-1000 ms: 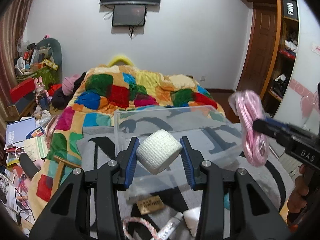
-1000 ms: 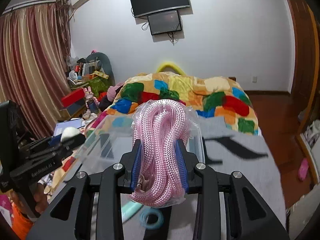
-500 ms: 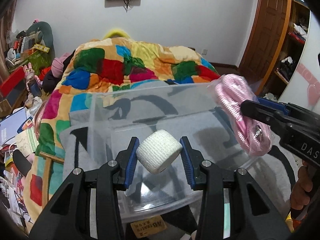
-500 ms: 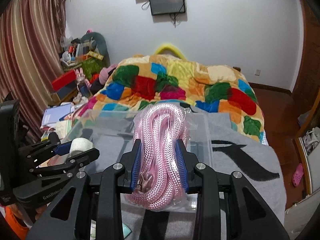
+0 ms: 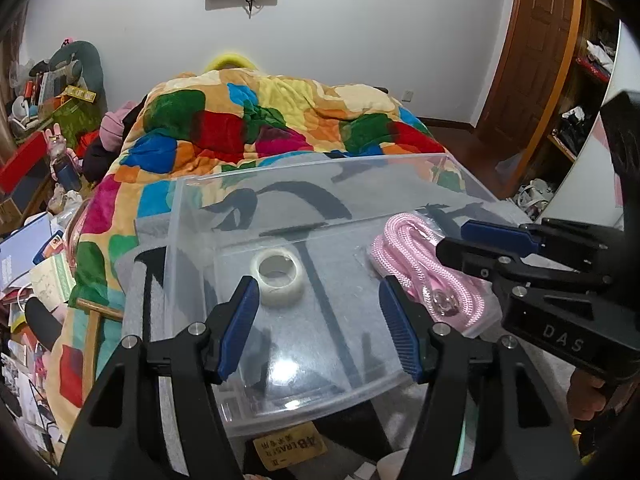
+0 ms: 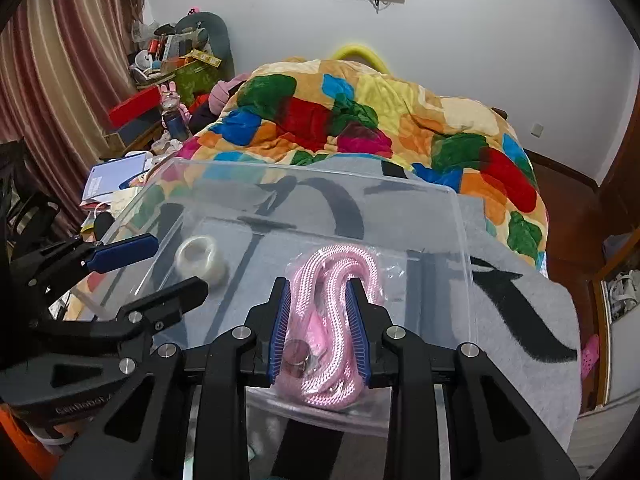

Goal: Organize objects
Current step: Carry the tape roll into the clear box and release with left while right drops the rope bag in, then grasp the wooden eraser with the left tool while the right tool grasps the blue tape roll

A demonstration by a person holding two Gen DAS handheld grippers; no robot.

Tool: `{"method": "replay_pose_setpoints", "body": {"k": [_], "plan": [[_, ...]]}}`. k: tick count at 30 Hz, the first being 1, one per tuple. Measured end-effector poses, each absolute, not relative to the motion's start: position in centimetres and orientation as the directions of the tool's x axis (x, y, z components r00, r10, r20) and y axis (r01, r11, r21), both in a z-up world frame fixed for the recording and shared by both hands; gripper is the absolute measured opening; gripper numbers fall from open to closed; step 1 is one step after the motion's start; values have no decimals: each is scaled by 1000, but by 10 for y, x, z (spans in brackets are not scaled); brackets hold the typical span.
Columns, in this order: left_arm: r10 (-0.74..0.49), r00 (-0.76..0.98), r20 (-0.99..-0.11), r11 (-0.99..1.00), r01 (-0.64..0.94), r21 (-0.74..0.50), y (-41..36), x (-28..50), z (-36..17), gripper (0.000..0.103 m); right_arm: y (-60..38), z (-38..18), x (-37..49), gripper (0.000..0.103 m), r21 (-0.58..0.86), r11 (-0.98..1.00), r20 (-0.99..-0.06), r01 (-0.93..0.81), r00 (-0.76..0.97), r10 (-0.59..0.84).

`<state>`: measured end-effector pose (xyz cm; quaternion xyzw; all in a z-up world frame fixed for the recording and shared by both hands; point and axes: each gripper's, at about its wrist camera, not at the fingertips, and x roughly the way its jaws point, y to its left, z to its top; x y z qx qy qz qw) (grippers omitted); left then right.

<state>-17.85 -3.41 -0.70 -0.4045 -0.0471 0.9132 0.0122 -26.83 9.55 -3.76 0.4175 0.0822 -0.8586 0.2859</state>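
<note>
A clear plastic bin (image 5: pixel 188 248) stands on the grey blanket on the bed; it also shows in the right wrist view (image 6: pixel 464 240). A white tape roll (image 5: pixel 277 277) lies flat on the bin's floor, also seen in the right wrist view (image 6: pixel 202 259). My left gripper (image 5: pixel 320 320) is open and empty just above the bin, behind the roll. My right gripper (image 6: pixel 320 316) is shut on a bagged pink rope (image 6: pixel 332 304) and holds it low inside the bin's right half; the rope also shows in the left wrist view (image 5: pixel 416 264).
A patchwork quilt (image 5: pixel 260 120) covers the bed beyond the bin. A small brown label card (image 5: pixel 290 449) lies on the blanket in front of the bin. Cluttered books and boxes (image 5: pixel 36 240) sit left of the bed. A wooden shelf (image 5: pixel 576 92) stands at the right.
My left gripper opened and let the white tape roll drop into the bin. My right gripper lowered the pink rope into the bin, still holding it.
</note>
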Motion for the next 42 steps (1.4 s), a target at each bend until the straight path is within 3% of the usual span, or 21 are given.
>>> {"method": "replay_pose_setpoints", "body": {"k": [5,7,9,12,18,26,34,39,40,42], "plan": [[78,-693,-717,-994,0,-108,-36,-164,5,68,109,-29,-255,28,124,-821,-742,558,-497,-450],[81,-708,-701,-993,1,-116,-38,-156,12,76,115,-23,-246,35,128,-818,-725,561,-510,-463],[84,-724,-684,-992,8,-129,-42,-147,18,85,122,-17,-235,47,134,-816,-705,562,-525,-477],[69,-742,-667,-992,21,-125,-47,-132,26,91,134,-8,-217,59,160,-806,-673,570,-534,-512],[46,-737,-675,-996,22,-92,-48,-108,26,93,148,-4,-190,67,139,-809,-645,571,-568,-511],[43,-681,-731,-997,16,-73,-49,-95,-6,93,157,-27,-164,68,136,-800,-680,584,-532,-504],[49,-610,-791,-997,15,-73,-48,-91,-41,82,159,-67,-152,68,154,-785,-743,600,-454,-492],[58,-574,-817,-995,29,-91,-48,-100,-54,68,159,-85,-154,67,173,-785,-765,595,-420,-488],[56,-572,-819,-995,35,-93,-48,-102,-55,65,160,-87,-155,66,176,-787,-767,592,-419,-486],[49,-573,-818,-995,44,-90,-48,-105,-57,58,160,-90,-156,54,174,-788,-769,590,-419,-484]]}}
